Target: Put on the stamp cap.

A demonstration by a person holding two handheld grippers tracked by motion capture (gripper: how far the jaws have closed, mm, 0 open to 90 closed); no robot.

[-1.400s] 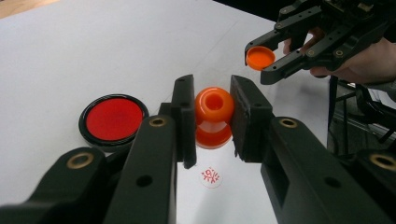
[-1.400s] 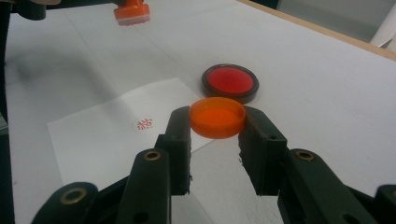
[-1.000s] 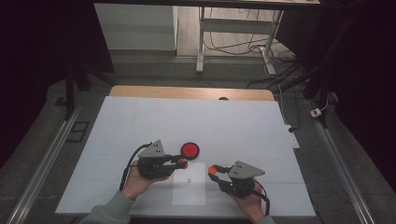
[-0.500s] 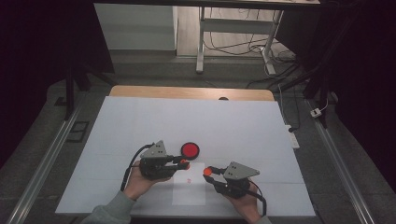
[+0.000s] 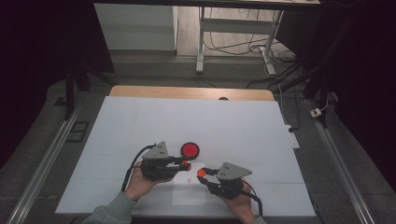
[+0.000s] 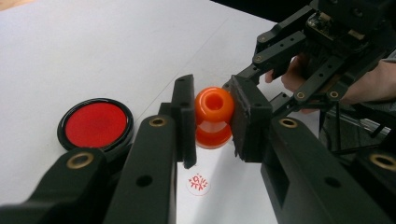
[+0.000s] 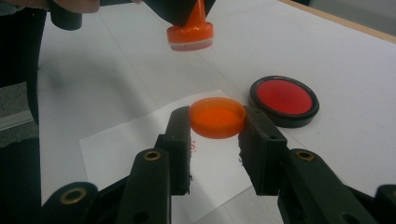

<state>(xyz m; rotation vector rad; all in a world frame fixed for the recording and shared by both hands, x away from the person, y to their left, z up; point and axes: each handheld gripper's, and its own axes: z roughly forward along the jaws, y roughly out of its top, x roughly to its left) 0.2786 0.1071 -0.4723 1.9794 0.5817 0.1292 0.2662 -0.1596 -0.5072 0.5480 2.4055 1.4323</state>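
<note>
We grip the orange plastic stamp (image 6: pixel 213 116) in our left gripper (image 6: pixel 213 122), its cap (image 7: pixel 217 116) pinched in our right gripper (image 7: pixel 215 133) at four o'clock, ready for recapping beside the red ink pad (image 5: pixel 190 150).

Your left gripper (image 6: pixel 213 122) clamps the orange stamp (image 6: pixel 214 116); red ink pad (image 6: pixel 96 124) sits at nine o'clock, apart.
</note>
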